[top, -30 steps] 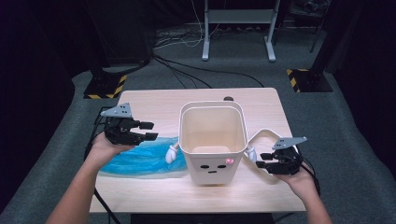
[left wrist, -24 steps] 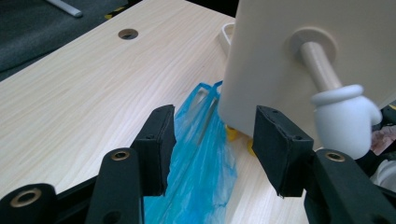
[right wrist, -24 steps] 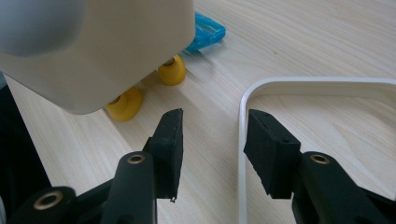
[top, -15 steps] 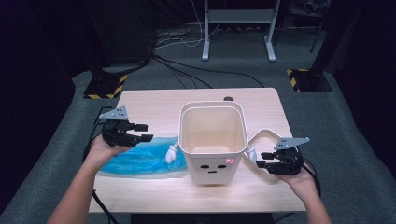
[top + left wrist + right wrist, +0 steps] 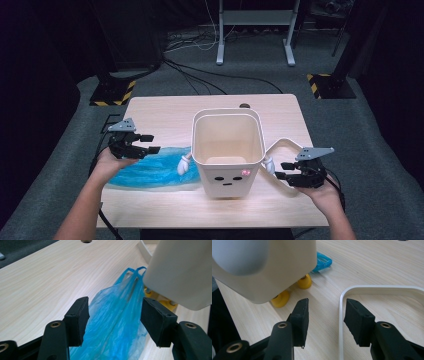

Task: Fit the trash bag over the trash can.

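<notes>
A cream bin (image 5: 227, 150) with a face on its front stands mid-table on yellow feet (image 5: 279, 298). A crumpled blue plastic bag (image 5: 150, 170) lies flat to its left, handles toward the bin (image 5: 182, 270). My left gripper (image 5: 150, 143) hovers low over the bag (image 5: 117, 322). Its jaws have just been opening, and the bag lies between the pads (image 5: 80, 320) without being pressed. My right gripper (image 5: 282, 171) is right of the bin. Its jaws have also just been opening, and they straddle the edge of a white ring frame (image 5: 340, 312) without touching it.
The white ring frame (image 5: 285, 145) lies flat on the wooden table (image 5: 165, 112) by the bin's right side. A small hole (image 5: 244, 105) sits near the table's far edge. Cables and stand legs cover the floor beyond.
My left gripper has come down toward the blue bag and its jaws stand wider. The right gripper has kept its place, jaws slightly wider.
</notes>
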Demonstrator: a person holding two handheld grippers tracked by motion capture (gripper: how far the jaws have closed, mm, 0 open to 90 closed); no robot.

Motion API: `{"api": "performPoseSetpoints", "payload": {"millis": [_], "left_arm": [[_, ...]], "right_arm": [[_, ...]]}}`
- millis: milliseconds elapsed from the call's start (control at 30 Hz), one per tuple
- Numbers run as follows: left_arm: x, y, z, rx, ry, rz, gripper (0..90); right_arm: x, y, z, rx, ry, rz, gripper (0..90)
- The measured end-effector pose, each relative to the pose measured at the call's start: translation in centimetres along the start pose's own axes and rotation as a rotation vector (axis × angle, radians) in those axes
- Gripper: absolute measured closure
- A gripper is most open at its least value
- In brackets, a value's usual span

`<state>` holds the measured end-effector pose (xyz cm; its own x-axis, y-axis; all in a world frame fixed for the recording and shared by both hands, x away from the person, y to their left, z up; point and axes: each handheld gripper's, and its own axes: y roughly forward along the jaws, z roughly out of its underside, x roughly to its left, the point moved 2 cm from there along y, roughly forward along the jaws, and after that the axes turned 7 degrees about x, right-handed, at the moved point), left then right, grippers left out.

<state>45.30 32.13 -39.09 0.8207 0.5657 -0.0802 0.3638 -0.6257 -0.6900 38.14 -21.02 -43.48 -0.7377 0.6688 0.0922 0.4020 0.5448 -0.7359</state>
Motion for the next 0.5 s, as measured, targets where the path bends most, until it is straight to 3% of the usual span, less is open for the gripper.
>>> {"api": "performPoseSetpoints", "payload": {"millis": [267, 500], "left_arm": [[1.5, 1.0, 1.3, 0.031, -0.017, -0.042, 36.4], [2.0, 2.3, 2.3, 0.050, -0.017, -0.040, 29.7]], "right_arm": [[0.0, 0.1, 0.3, -0.003, 0.003, 0.009, 52.4], [-0.1, 0.1, 0.4, -0.009, 0.006, 0.012, 52.1]]}}
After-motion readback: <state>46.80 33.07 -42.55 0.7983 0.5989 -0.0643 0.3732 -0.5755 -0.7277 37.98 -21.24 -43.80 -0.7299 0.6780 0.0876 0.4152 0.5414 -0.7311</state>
